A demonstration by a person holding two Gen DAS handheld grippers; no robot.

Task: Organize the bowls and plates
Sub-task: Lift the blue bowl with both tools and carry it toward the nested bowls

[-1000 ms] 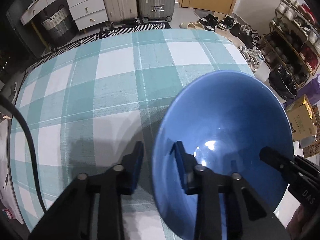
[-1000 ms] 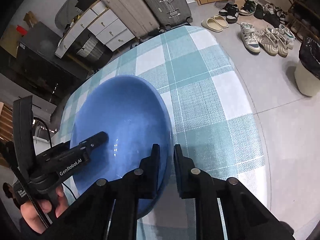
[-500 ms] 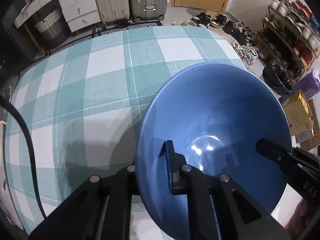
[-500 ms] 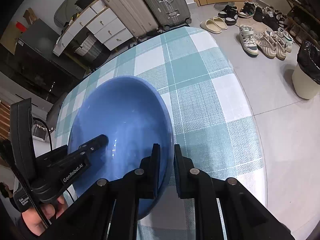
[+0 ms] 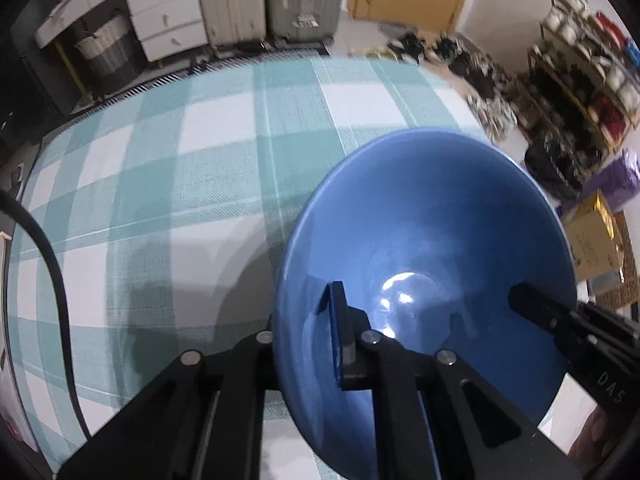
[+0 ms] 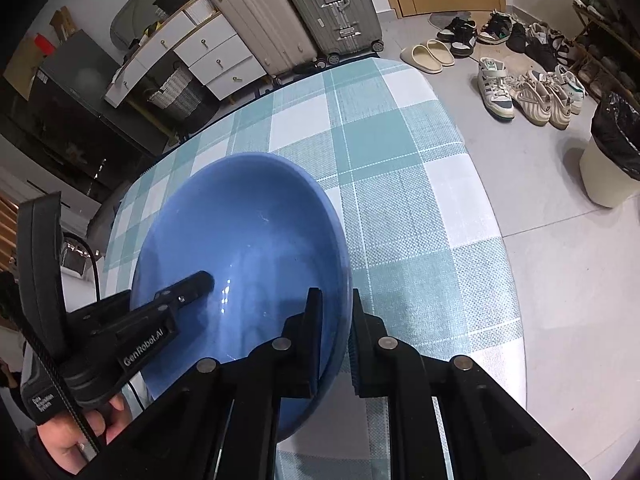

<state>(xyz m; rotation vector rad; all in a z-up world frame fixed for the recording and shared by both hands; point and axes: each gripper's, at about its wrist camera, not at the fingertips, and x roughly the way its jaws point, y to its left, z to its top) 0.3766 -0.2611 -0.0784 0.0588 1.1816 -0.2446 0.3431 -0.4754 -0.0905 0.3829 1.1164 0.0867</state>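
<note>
In the lower middle of both views, the glossy blue ceramic bowl is pinched at opposite rims by the left gripper and right gripper, each clamped across the wall. It looks stiff, slick and breakable, so the rim suits best.

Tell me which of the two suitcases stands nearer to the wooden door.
The grey suitcase; the beige suitcase stands beyond it, beside the white drawers.
</note>
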